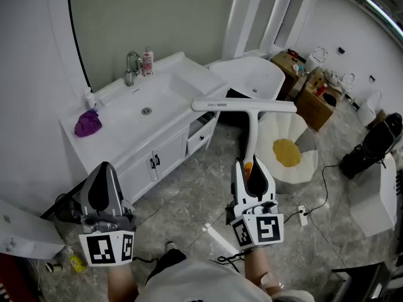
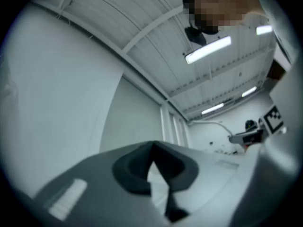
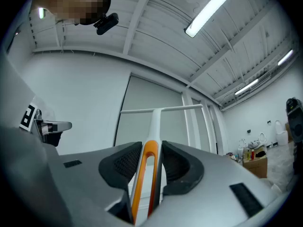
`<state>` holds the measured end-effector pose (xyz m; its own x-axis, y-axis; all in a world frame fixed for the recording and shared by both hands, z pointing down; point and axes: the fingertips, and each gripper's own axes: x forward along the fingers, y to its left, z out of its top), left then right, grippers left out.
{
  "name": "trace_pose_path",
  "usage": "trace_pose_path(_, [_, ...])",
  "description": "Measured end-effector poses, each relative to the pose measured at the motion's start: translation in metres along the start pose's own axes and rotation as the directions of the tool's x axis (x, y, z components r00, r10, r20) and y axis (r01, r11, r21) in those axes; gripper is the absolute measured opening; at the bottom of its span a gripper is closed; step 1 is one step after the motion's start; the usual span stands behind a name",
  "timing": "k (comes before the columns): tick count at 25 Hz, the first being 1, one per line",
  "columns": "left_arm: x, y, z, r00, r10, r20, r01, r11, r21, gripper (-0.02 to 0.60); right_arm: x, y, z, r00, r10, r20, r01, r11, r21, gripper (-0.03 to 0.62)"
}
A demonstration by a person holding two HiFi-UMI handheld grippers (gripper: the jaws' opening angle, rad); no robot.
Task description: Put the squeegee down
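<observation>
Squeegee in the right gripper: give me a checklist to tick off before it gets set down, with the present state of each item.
1. Hold: the right gripper has its pads pressed on the orange-edged handle of the squeegee, blade up. Ok.
2. Left gripper: jaws together, nothing between them, apart from the squeegee. Ok.
3. Landing spot: the counter is bare to the right of the basin. Ok.
4. Clutter: the purple cloth lies at the counter's left end and the bottle stands by the tap, both away from that spot. Ok.
5. Height of the blade above the counter: cannot tell.
</observation>
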<state>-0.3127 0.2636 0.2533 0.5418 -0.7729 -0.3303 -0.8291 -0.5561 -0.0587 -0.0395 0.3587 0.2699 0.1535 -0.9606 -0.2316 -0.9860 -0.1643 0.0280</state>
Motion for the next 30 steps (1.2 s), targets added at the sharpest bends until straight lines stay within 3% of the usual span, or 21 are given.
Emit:
trace_pose_path(19, [0.018, 0.034, -0.01, 1.0, -0.03, 0.0, 0.03, 1.0, 0.002, 0.008, 0.022, 0.022, -0.01, 0.999, -0.049, 0.017, 0.048, 0.998, 0.028, 0.132])
trace_pose_path(23, [0.024, 0.045, -0.015, 1.0, -0.031, -0.003, 0.031, 0.999, -0.015, 0.008, 0.027, 0.027, -0.017, 0.997, -0.068, -0.027, 0.069, 0.997, 0.04, 0.132])
trace_pose_path(30, [0.044, 0.043, -0.031, 0.998, -0.061, -0.014, 0.06, 0.997, -0.041, 0.008, 0.045, 0.018, -0.02, 0.997, -0.079, -0.003, 0.079, 0.996, 0.032, 0.132])
